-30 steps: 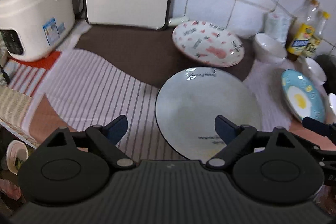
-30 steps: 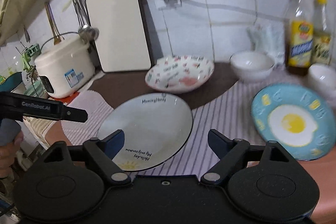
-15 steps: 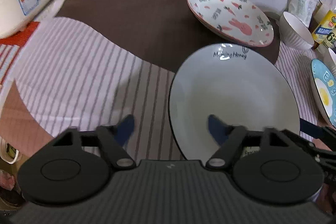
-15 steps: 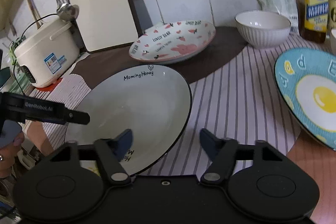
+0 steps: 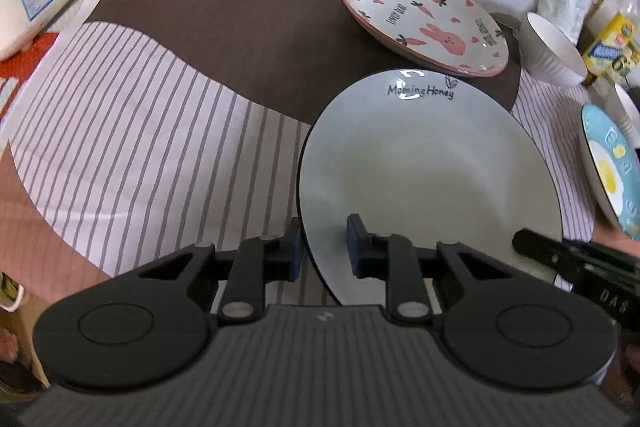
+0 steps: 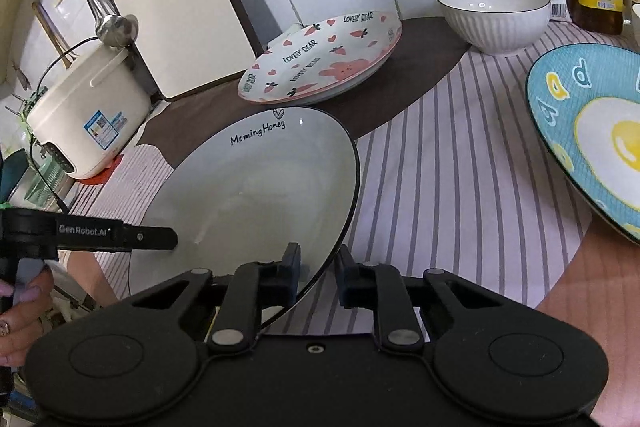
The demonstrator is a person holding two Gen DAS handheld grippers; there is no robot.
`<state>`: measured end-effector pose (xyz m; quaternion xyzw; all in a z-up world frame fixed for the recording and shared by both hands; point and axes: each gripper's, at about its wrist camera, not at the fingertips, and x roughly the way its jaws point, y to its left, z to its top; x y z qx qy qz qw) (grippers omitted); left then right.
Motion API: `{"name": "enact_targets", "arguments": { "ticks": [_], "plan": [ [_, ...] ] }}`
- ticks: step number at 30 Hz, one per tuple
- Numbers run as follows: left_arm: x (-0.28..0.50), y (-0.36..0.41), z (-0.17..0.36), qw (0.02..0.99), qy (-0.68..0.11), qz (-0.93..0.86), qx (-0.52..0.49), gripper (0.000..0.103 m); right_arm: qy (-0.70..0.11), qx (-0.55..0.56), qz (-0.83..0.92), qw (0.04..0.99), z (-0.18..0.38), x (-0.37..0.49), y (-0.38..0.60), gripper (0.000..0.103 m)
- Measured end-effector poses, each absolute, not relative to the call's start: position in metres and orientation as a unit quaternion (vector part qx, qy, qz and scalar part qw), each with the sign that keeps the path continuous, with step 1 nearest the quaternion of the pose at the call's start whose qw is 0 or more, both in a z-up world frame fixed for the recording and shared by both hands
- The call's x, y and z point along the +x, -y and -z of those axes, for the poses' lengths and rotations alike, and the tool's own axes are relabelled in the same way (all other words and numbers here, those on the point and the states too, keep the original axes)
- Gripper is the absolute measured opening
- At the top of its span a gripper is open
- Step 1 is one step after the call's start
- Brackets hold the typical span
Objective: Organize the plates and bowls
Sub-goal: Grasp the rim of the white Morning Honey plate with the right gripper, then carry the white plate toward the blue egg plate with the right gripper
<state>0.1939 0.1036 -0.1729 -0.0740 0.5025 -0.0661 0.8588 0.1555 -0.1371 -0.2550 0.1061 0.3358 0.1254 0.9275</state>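
White plate (image 5: 432, 163), "Morning Honey" text far-side.

White black-rimmed plate (image 5: 432, 163), pink carrot-and-rabbit plate (image 5: 424, 15), striped mat (image 5: 132, 131)

Two hand-held grippers at work, each angled downward. The left hand-held gripper (image 5: 322, 247) is closing its jaws, one blue pad outside and one inside the rim of the white plate (image 5: 432, 163) — the edge sits between them. The right hand-held gripper (image 6: 318, 273) is closing likewise on the opposite near edge of the same plate, its pads set either side of the rim. In the right wrist view a hand (image 6: 20, 311) with painted nails grips the left tool's handle.
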Motion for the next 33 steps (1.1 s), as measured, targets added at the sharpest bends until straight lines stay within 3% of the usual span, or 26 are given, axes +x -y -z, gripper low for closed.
{"name": "enact_targets", "arguments": {
  "ticks": [13, 33],
  "plan": [
    [0.186, -0.057, 0.153, 0.86, -0.491, 0.128, -0.056, 0.021, -0.305, 0.104, -0.088, 0.943, 0.229, 0.119, 0.177, 0.022],
    [0.212, -0.02, 0.171, 0.856, -0.497, 0.14, -0.023, 0.021, -0.306, 0.107, -0.074, 0.943, 0.249, 0.139, 0.209, 0.022]
  ]
}}
